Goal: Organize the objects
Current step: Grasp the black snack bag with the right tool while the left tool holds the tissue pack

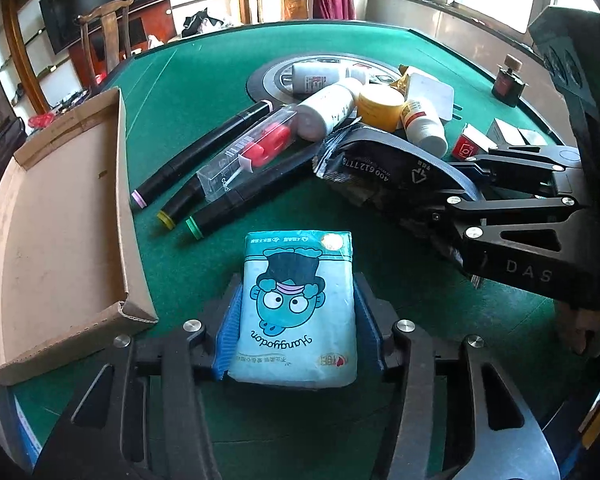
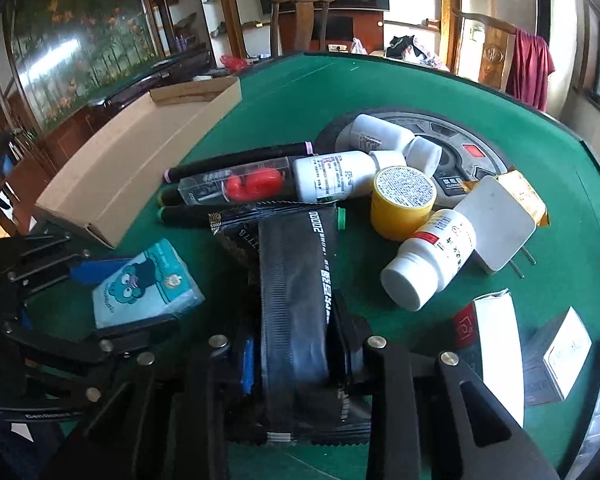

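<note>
Left tongs (image 1: 296,332) clamp the tissue pack (image 1: 296,308); right tongs (image 2: 296,356) clamp the black pouch (image 2: 296,300). Only the right view shows the plug (image 2: 496,224) clearly.

left gripper (image 1: 296,320): my matte black linkage arms, silver screws, blue ribbed pads (image 1: 230,330)
right gripper (image 2: 296,364): same black build — "DAS" lettering on the side
hand (image 1: 588,326): bare skin, dark sleeve

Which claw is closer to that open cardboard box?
Left. The left claw, shut on the blue tissue pack, sits just beside the cardboard box. The right claw, gripping the black pouch, is farther off, beyond the tissue pack.
</note>
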Demonstrator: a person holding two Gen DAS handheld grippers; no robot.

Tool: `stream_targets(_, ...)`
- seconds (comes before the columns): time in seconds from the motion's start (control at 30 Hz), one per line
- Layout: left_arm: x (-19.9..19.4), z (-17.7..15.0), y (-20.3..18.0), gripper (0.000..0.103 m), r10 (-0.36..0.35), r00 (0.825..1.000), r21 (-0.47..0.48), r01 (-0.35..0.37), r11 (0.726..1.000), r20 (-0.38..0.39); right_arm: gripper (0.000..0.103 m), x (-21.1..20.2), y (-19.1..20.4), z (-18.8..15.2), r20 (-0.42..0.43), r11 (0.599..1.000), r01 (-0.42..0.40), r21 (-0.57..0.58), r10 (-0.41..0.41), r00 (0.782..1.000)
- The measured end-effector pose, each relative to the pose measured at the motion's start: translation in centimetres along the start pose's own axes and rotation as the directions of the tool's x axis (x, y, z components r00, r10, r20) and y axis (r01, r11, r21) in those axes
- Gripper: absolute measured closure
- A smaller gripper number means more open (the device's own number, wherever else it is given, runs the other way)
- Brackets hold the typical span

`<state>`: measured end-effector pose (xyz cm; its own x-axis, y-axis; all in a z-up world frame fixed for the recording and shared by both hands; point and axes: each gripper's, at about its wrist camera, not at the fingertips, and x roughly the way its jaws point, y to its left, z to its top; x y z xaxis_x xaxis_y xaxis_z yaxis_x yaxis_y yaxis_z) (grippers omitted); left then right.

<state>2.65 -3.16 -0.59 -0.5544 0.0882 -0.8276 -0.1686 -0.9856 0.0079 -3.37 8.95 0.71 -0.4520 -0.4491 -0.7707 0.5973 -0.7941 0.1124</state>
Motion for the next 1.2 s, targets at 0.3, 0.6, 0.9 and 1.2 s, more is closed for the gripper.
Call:
stream_targets(0.3, -0.1, -0.2, -0.5, 0.056, 0.031, 0.999, -0.005, -0.031, 1.0, 0.008, 0.077, -0.2, -0.4, 0.1, 0.015, 0.998, -0.041, 0.045, 0.041, 0.999)
stream_targets(0.6, -1.1, -0.7, 2.2, 0.058, -0.018, 0.998, -0.152, 0.027, 0.988, 0.063, 0.077, -1.4, -0.6, 0.2, 0.058, 0.996, -0.042, 0.075, 0.038, 0.998)
stream_targets(0.9, -2.0, -1.0, 3.1, 0.058, -0.041, 0.992, -0.208, 0.066, 0.976, 0.119, 0.077, -2.2, -0.7, 0.4, 0.089, 0.995, -0.042, 0.087, 0.034, 0.995)
stream_targets(1.2, -2.8, -1.3, 3.8, 0.058, 0.037, 0.987, -0.261, 0.005, 0.965, 0.156, 0.077, -2.7, -0.6, 0.4, 0.102, 0.994, -0.057, 0.09, 0.048, 0.994)
